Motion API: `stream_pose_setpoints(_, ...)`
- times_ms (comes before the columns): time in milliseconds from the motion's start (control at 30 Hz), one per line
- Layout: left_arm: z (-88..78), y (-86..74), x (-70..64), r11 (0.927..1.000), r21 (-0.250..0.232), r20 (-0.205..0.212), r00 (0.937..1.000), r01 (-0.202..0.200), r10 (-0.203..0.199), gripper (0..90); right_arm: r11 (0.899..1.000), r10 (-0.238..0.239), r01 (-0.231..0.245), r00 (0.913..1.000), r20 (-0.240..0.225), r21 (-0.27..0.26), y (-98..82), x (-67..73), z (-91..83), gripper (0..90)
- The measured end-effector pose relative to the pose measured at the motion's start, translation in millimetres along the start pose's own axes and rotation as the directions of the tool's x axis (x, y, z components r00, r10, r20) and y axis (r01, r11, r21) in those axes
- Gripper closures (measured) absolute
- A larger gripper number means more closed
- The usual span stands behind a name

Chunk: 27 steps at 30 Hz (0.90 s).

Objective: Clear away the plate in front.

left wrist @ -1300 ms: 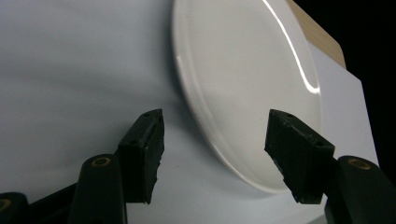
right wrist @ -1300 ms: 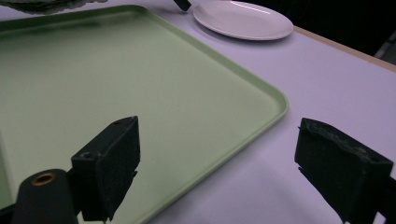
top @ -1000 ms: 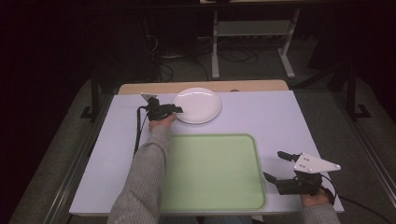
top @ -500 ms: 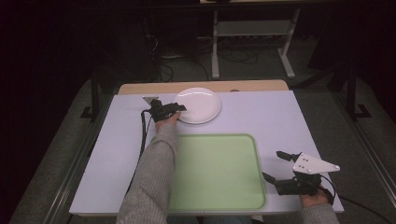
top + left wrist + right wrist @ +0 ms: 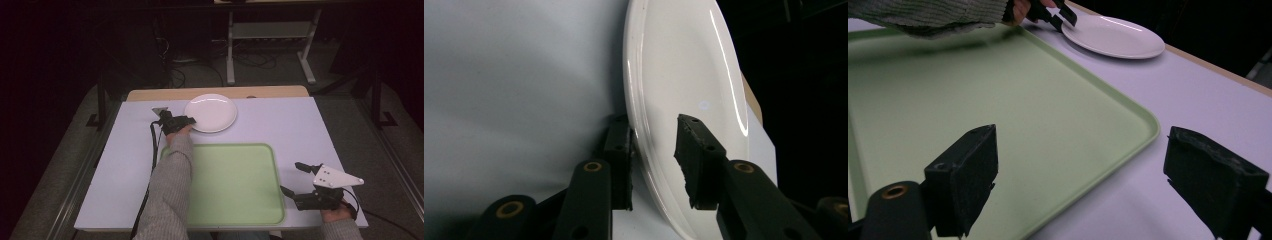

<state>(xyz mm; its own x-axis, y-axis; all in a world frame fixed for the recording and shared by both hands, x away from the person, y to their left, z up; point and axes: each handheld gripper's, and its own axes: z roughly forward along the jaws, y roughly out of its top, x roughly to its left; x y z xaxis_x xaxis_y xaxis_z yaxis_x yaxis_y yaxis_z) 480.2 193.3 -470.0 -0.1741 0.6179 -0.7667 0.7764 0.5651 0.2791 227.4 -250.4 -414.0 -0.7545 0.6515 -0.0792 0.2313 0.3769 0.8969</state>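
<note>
At the near edge of the round white plate (image 5: 684, 75), the left gripper (image 5: 654, 160) had just been closing its jaws around the rim, not quite pinching yet, so a lift looked close.

A pale table (image 5: 280, 130) carries a white plate (image 5: 212, 111) and green tray (image 5: 235, 185).

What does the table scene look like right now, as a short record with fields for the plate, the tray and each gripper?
plate: white plate, empty, at the far side of the table
tray: green tray, empty, near edge, apart from the plate
left gripper: left gripper straddles the plate's rim; jaws have just been closing, a gap shows at the upper jaw
right gripper: right gripper open, holding nothing, beside the tray's right corner
</note>
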Motion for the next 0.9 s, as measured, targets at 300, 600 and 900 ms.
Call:
stream_pose_setpoints(300, 0.2, 0.0, 5.7, 1.0000, -0.001, 0.012, 0.9999, 0.004, -0.004, 78.5, 1.000, 0.007, -0.007, 1.0000, -0.003, -0.009, 0.3, 0.0, 1.0, 13.5)
stream_pose_setpoints(600, 0.4, 0.8, 10.6, 0.9992, 0.005, 0.041, 0.9983, 0.040, -0.040, 81.4, 1.000, 0.009, -0.009, 1.0000, -0.003, -0.011, 0.2, -0.2, 0.8, 13.5)
stream_pose_setpoints(900, -1.7, -0.9, 10.3, 0.9920, -0.033, 0.094, 0.9886, 0.122, -0.118, 86.1, 1.000, 0.015, -0.015, 0.9999, -0.001, -0.012, -1.2, -0.8, -1.0, 13.5)
